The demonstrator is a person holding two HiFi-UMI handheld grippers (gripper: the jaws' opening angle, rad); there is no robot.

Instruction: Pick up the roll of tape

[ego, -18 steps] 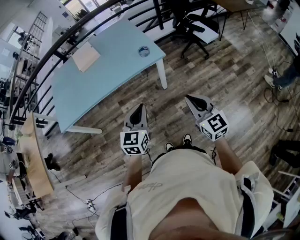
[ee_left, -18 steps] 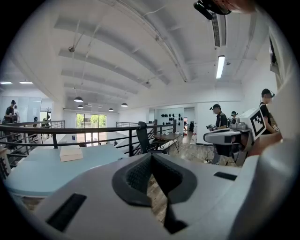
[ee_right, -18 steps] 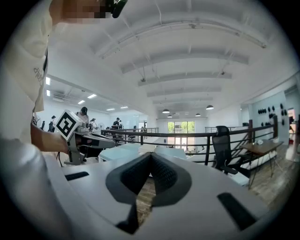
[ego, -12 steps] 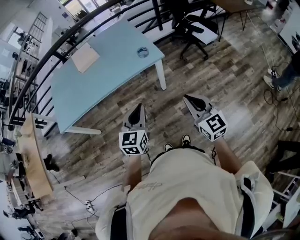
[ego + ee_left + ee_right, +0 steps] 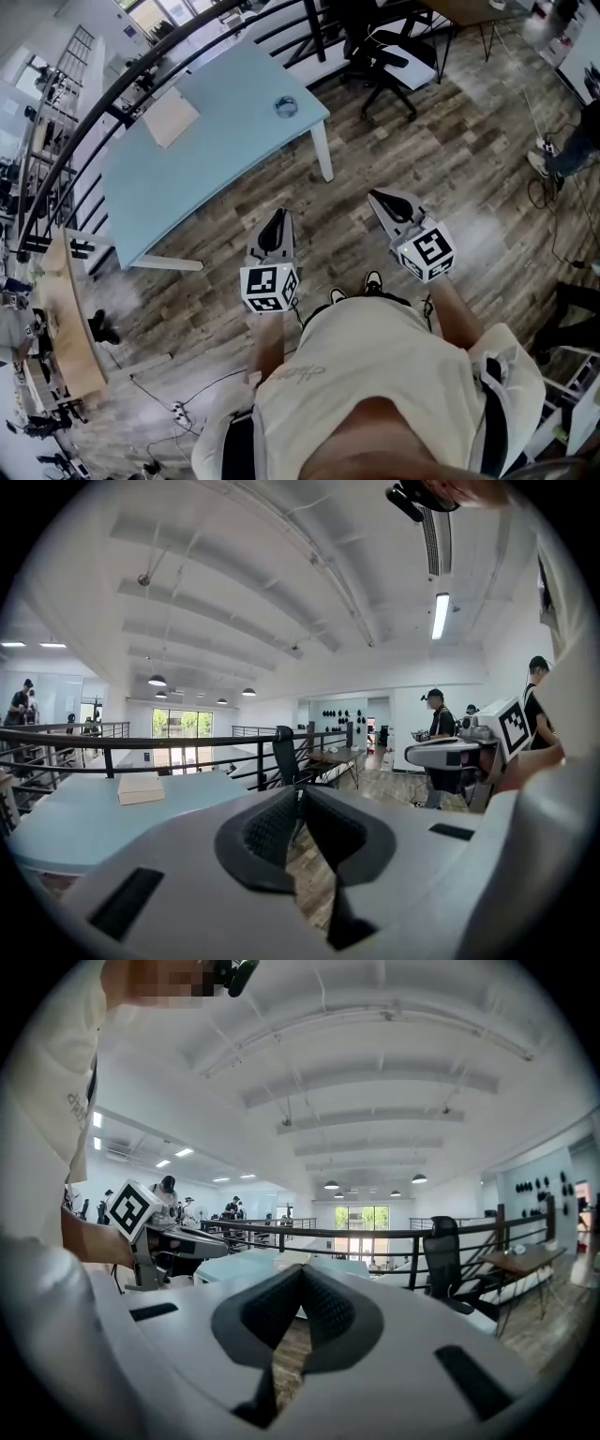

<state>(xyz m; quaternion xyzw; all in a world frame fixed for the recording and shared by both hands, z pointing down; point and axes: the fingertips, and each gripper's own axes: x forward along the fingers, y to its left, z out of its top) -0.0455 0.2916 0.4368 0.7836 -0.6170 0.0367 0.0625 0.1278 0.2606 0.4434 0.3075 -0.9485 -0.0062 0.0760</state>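
Head view: the white left gripper (image 5: pixel 277 215) and the white right gripper (image 5: pixel 376 196) are held side by side, apart from one another, above a brown wood-plank floor (image 5: pixel 450 159). In the left gripper view the dark ribbed pads (image 5: pixel 270 829) of the left gripper (image 5: pixel 300 792) are seen pressed together at their tips, with nothing caught between them. In the right gripper view the right gripper (image 5: pixel 302 1268) is likewise closed and empty.

The small ring-shaped roll of tape (image 5: pixel 287 104), possibly translucent though too small to judge, lies well ahead of both grippers, closest in line with the left one. It rests near the corner of a pale blue rectangular table (image 5: pixel 206 159). A flat tan box (image 5: pixel 171 114) is seen farther ahead and to the left of the left gripper. A black wheeled office chair (image 5: pixel 380 56) stands well ahead of the right gripper, beyond the table
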